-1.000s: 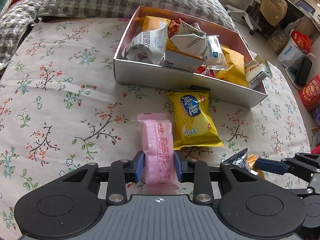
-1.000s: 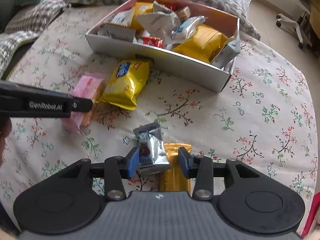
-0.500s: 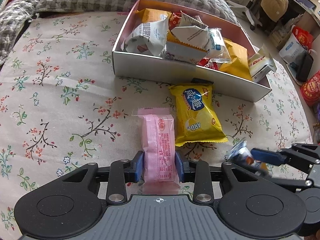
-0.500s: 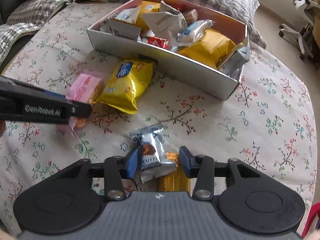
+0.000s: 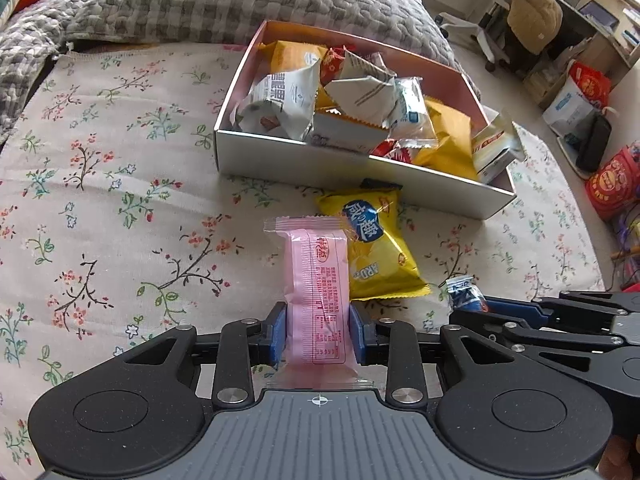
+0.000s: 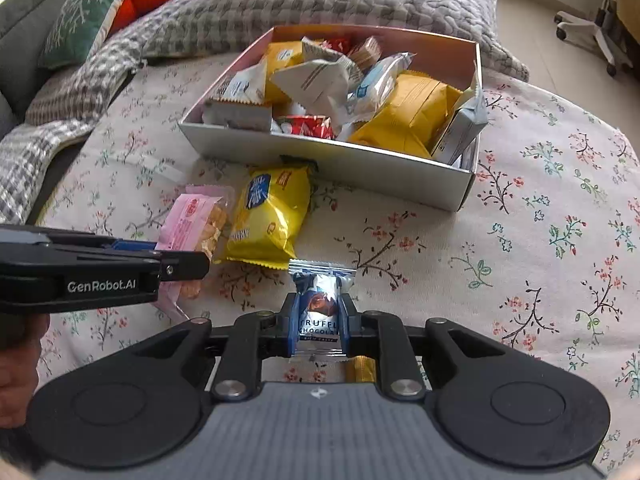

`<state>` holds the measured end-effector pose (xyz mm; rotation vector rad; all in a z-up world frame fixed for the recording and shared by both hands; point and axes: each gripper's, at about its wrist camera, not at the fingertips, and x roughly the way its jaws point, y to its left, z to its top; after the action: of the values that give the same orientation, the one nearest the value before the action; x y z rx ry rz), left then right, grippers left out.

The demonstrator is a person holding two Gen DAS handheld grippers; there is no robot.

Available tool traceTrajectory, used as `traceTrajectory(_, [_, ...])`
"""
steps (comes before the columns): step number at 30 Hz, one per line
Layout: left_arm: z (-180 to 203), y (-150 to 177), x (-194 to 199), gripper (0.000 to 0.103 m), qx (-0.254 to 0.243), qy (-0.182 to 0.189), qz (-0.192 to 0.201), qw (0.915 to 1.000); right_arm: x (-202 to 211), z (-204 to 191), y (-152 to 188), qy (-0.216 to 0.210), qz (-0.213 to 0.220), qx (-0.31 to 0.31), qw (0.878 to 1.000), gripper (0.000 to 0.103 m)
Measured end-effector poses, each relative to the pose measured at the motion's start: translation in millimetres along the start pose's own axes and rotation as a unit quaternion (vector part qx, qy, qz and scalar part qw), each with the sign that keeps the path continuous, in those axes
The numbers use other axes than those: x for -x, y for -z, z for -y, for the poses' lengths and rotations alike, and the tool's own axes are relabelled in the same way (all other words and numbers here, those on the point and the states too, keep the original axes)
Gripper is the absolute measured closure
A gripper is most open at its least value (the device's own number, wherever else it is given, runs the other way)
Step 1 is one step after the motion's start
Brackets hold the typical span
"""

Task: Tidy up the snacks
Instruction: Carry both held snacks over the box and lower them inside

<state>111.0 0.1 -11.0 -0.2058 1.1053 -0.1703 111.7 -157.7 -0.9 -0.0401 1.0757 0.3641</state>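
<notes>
Pink and crinkly, the wafer pack (image 5: pixel 316 292) sits squeezed tight in my left claw (image 5: pixel 318 334). My right claw (image 6: pixel 318 326) is clenched on a small silver-blue chocolate pack (image 6: pixel 318 312). I think both go into the box (image 5: pixel 304 162) ahead, which looks very full.

What could go wrong? The wrappers are slippery, so a pack could slide out if I tip a claw. The box is piled high, so a new pack might roll back off the heap. My 2 claws are close side by side and could bump if both go in together.

A yellow chip bag (image 5: pixel 370 248) lies on the flowery cloth (image 5: pixel 120 208), just in front of the box, right in my way. A gold bar (image 6: pixel 360 368) peeks out under my right claw.
</notes>
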Motion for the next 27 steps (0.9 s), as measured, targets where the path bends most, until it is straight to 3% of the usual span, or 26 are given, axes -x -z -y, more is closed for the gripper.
traceTrajectory(18, [-1,-28,37,0.074,0.013,0.043,0.079,0.9959,25,16,-17,-0.030,0.066,-0.065,0.995,0.086])
traceTrajectory(27, [-2,-75,42,0.074,0.029,0.069,0.120,0.9899,34,34,-37,-0.030,0.108,-0.117,0.987,0.086])
